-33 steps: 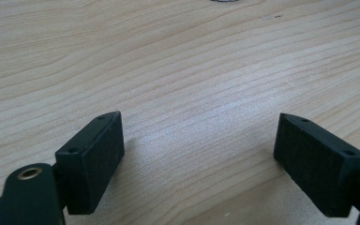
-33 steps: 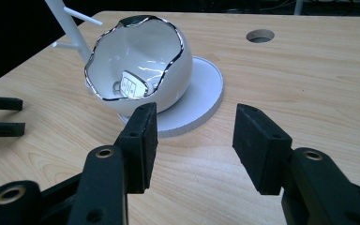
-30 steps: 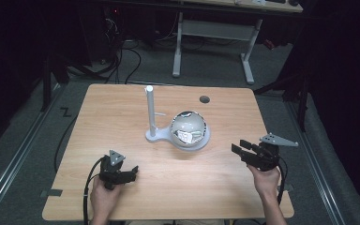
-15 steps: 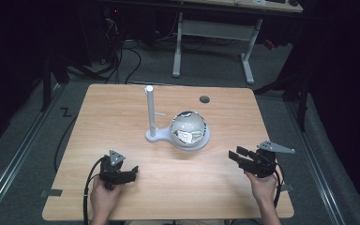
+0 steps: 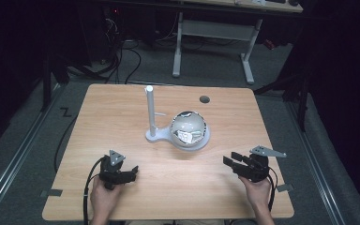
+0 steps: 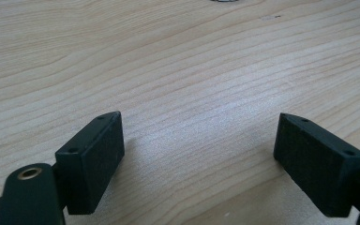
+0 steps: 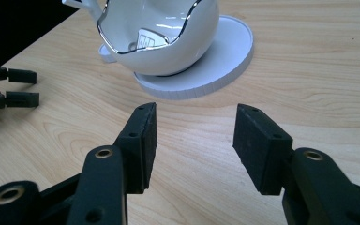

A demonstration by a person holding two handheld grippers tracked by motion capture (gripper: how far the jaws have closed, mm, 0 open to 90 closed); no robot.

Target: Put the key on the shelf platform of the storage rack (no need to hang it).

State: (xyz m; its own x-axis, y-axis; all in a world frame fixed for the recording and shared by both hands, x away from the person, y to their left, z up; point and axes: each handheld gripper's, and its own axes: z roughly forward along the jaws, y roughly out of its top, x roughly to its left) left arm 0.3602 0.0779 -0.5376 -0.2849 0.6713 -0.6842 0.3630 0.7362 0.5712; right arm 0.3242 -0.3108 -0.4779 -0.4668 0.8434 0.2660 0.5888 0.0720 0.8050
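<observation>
Nothing seems started: the white bowl (image 5: 190, 130) sits untouched at the middle of the surface (image 5: 122, 108). The left claw (image 5: 127, 174) and right claw (image 5: 230, 160), both wide and empty, wait near.

The table (image 5: 122, 112) is pale tan wood with fine, darker streaks of grain running across it. On it a glossy white broken-edged shell (image 7: 168, 37) sits on a matt white round base (image 7: 225, 61), beside a white upright post (image 5: 149, 112). Both the left gripper (image 6: 199, 154) and the right gripper (image 7: 194, 140) have matt black jaws.
</observation>
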